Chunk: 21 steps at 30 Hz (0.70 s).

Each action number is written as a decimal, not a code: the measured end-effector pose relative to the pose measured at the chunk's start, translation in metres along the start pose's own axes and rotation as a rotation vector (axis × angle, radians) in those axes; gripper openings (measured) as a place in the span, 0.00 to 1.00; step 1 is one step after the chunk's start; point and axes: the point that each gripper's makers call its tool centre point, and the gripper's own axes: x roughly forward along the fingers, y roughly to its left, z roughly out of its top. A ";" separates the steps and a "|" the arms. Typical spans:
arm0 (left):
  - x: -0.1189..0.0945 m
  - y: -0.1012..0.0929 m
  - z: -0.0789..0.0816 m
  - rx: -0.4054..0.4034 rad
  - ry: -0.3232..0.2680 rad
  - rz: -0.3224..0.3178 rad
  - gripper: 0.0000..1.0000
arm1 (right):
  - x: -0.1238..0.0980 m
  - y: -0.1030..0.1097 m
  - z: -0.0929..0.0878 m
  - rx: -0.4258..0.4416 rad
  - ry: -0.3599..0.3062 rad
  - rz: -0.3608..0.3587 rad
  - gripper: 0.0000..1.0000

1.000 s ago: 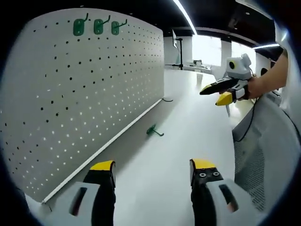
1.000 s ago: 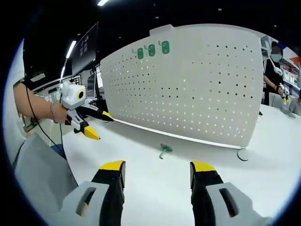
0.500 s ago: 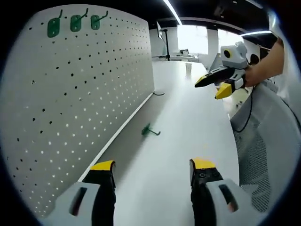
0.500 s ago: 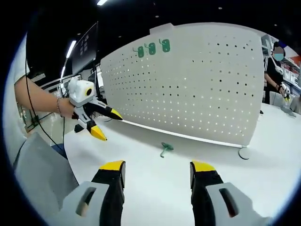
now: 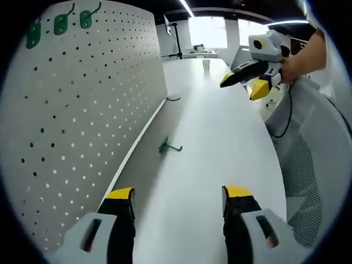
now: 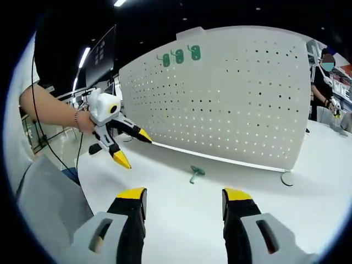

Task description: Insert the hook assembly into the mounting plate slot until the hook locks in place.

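Green hook [image 5: 169,147] [image 6: 195,173] lies on the white table [image 5: 220,143] by the pegboard [image 6: 231,93]. Both the left gripper [image 5: 179,201] [image 6: 131,148] and the right gripper [image 6: 184,201] [image 5: 242,87] are wide open, holding nothing. No writing can be read.

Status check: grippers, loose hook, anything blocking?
Left gripper and right gripper open, empty. Green hook loose on table before pegboard. Nothing blocking.

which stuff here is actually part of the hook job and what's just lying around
Part of the job:
- loose green hook lying on the white table
- white pegboard, standing upright
- three green hooks already hung near its top edge
- left gripper and right gripper, both open and empty

Just around:
- black cable by the board's far end
- person in the background
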 end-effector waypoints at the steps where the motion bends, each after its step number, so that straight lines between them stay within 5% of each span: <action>1: 0.001 0.000 0.000 0.003 0.003 -0.004 0.66 | 0.000 0.000 0.000 0.000 0.000 0.000 0.53; 21: 0.041 0.005 0.019 0.135 0.059 -0.107 0.66 | 0.002 0.005 -0.008 -0.043 0.048 0.011 0.53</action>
